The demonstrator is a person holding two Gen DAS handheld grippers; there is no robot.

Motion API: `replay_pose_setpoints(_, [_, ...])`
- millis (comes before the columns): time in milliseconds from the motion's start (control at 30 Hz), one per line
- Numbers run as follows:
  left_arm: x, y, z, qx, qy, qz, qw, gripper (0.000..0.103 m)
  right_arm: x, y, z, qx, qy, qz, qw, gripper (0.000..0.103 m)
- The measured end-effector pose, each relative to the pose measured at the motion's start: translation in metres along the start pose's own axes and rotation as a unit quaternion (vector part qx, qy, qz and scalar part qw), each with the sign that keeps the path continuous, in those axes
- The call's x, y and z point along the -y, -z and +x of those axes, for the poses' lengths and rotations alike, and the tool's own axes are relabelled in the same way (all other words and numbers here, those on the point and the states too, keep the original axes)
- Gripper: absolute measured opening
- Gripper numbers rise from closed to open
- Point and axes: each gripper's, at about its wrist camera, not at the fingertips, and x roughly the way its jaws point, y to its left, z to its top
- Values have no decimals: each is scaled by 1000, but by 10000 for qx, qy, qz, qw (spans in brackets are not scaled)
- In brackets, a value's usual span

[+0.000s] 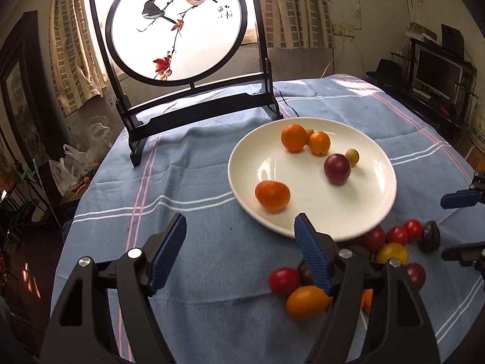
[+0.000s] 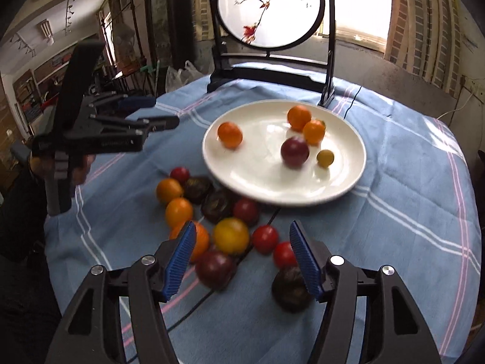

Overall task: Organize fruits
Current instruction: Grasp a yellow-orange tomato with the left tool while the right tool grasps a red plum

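Note:
A white plate [image 1: 348, 212] [image 2: 257, 182] holds several fruits: orange ones [image 1: 272, 195] [image 1: 294, 137], a dark red plum [image 1: 337, 165] [image 2: 294, 151] and a small yellow one [image 2: 325, 157]. A pile of loose red, orange, yellow and dark fruits [image 2: 230, 235] lies on the cloth in front of the plate, also in the left wrist view [image 1: 391, 253]. My left gripper [image 1: 239, 251] is open and empty, just left of the plate's near rim. My right gripper [image 2: 239, 257] is open and empty, above the pile.
A black-framed bird screen [image 1: 178, 30] [image 2: 269, 9] stands at the table's back. The blue striped tablecloth [image 1: 188, 182] covers the table. A thin dark cable [image 2: 351, 103] runs behind the plate. The left gripper shows at the left in the right wrist view [image 2: 151, 112].

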Motion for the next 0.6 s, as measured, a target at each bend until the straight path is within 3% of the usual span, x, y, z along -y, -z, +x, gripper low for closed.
replay_pose_setpoints(233, [-1, 47, -18, -305, 171, 183, 9992, 72, -25, 30, 32, -578, -4, -203, 9981, 63])
replay_pose_setpoints(300, [0, 59, -15, -484, 241, 209, 9983, 72, -24, 28, 41, -647, -65, -178, 9977, 55])
replay_pose_setpoints(367, [3, 69, -11, -610, 327, 217, 9974, 72, -25, 27, 50, -727, -85, -179, 9972, 40])
replay_pose_setpoints(600, [18, 79, 10, -854, 707, 229, 9936, 72, -23, 31, 44, -725, -52, -203, 9972, 38])
